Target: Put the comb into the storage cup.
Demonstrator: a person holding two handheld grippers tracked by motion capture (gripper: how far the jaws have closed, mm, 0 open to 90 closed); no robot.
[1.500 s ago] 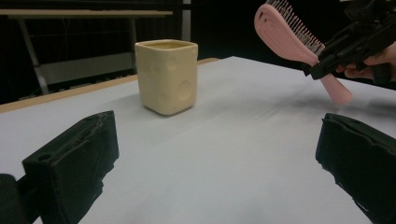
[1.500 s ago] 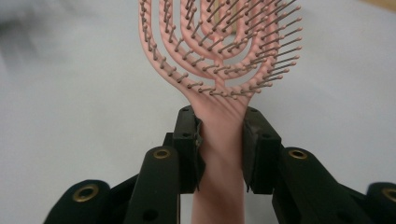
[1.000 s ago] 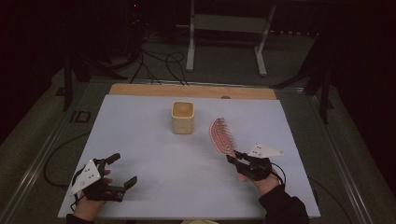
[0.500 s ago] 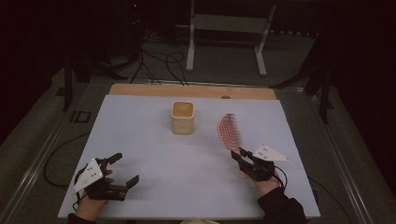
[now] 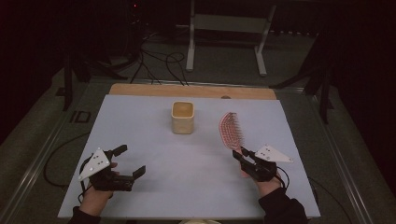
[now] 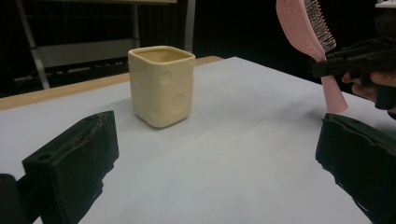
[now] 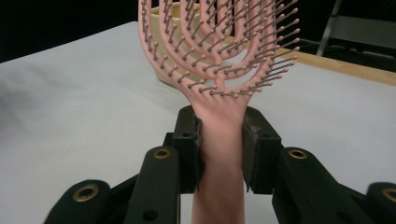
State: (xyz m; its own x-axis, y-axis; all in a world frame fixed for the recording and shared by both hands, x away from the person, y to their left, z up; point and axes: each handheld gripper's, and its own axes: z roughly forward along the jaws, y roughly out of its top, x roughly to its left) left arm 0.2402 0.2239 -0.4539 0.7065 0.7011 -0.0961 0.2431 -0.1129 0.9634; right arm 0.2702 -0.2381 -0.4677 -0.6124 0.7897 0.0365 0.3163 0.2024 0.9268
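A pink vented hairbrush (image 5: 230,130) is held up off the white table (image 5: 187,177), head pointing away from the person. My right gripper (image 5: 243,161) is shut on its handle (image 7: 220,140), one jaw on each side. The brush (image 6: 306,28) also rises at the right of the left gripper view. A cream square cup (image 5: 182,117) stands upright at the table's middle back, to the left of the brush; the cup (image 6: 161,84) looks empty at its rim. My left gripper (image 5: 128,161) rests low at the front left, open, with nothing between its jaws.
A wooden strip (image 5: 191,91) runs along the table's far edge. Behind it stand a metal frame (image 5: 224,37) and cables (image 5: 154,60) on the dark floor. Bare white surface lies between the two grippers.
The right gripper has carried the hairbrush a little to the right and nearer the person. The left gripper has shifted slightly, staying open.
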